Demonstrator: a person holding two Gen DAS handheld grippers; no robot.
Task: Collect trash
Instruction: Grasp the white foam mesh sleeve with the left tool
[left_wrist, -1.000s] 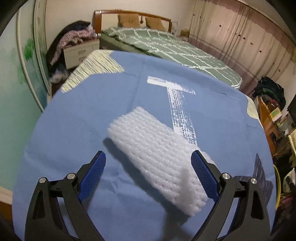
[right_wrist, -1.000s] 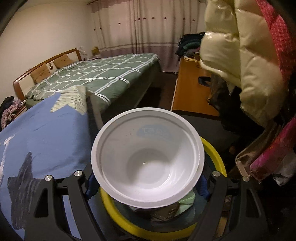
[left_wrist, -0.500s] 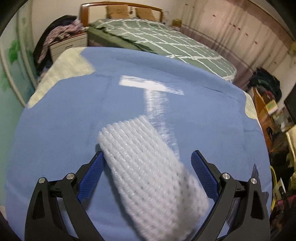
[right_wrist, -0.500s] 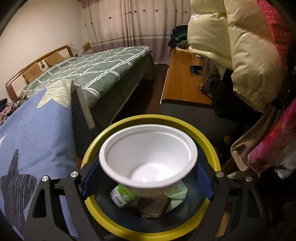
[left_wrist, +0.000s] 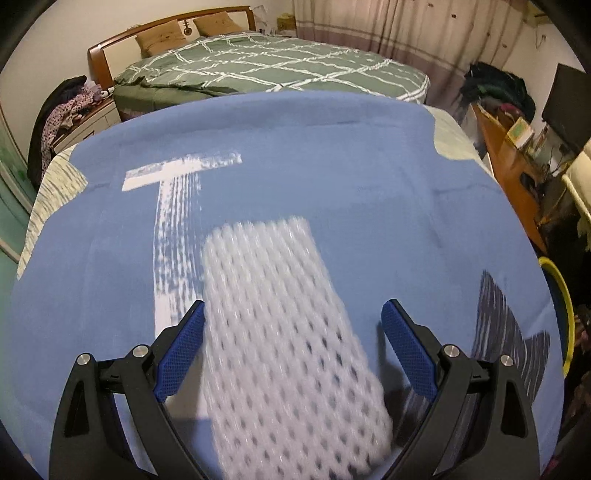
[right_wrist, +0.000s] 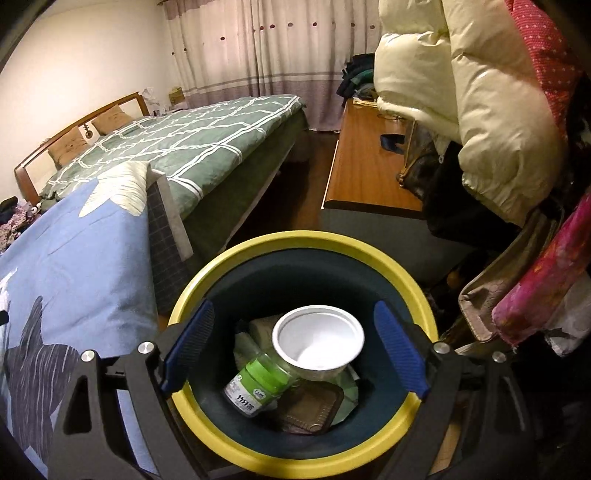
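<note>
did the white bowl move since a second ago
Yes. The white bowl has dropped from between the open right gripper pads into the yellow-rimmed bin.

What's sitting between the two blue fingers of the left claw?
A white foam net, lying on the blue blanket, seen in the left wrist view.

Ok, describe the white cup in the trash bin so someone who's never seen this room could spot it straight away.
Look beside the blue bedspread for the dark bin with a yellow rim. Inside, on top of the trash, lies the white plastic cup, its mouth facing up. Its neighbours are a green-labelled bottle and a brown tray; it alone is plain white and round.
</note>
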